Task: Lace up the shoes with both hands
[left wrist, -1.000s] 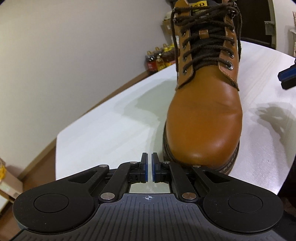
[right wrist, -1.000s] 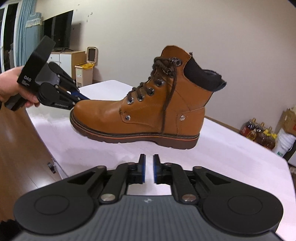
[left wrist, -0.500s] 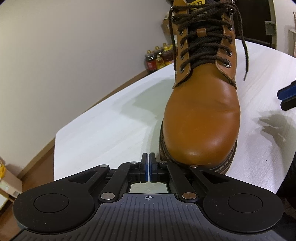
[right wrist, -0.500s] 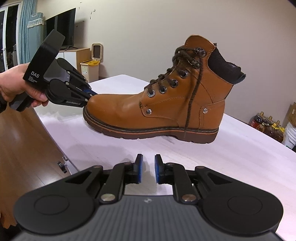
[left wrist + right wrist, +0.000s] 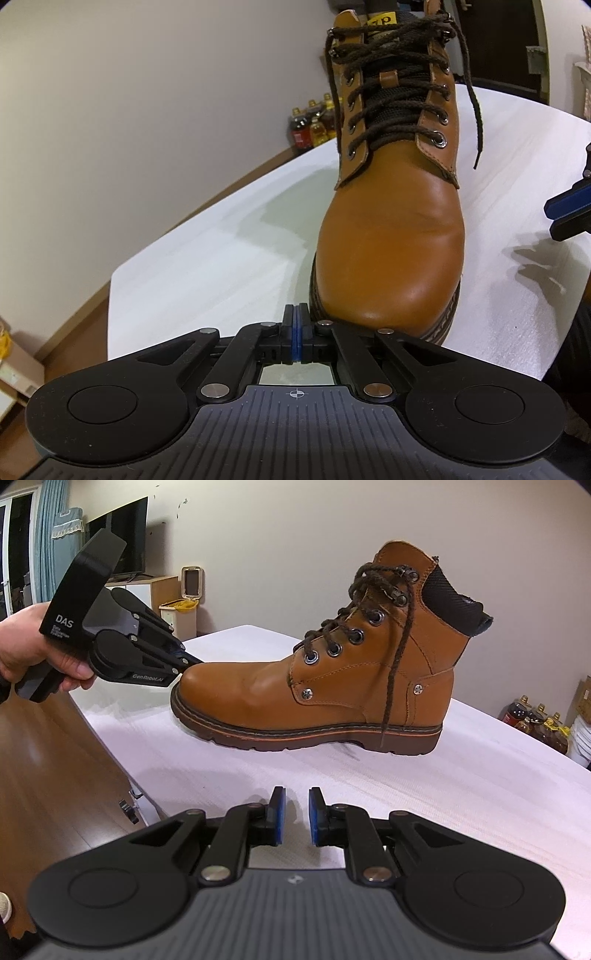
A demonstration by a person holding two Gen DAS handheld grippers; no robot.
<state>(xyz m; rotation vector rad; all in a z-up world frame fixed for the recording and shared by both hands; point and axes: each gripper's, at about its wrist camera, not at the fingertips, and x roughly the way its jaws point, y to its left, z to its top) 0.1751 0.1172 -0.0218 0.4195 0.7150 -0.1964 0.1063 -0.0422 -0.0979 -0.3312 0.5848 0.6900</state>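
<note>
Standing upright on the white table: a tan leather boot, sole flat on the tabletop, toe pointing toward the table edge and the wooden floor, black padded collar at the far end

Running criss-cross through the metal eyelets up the front: a dark brown lace, threaded all the way to the top hooks but lying untied, one free end hanging down the boot's near side in the right wrist view and ending at the sole; in the left wrist view the same loose end dangling down beside the boot, clear of the leather

Sitting right at the boot's toe cap: the left gripper, blue pads pressed flat together with nothing pinched between them, tip just beside the rounded toe, possibly touching it; being held by a hand wrapped round the black handle, seen from the side in the right wrist view

Hovering over the table off the boot's side, well apart from it: the right gripper, fingers partly spread, a clear gap between the blue pads and nothing inside it

Standing on the floor by the wall beyond the table: a cluster of bottles
</note>
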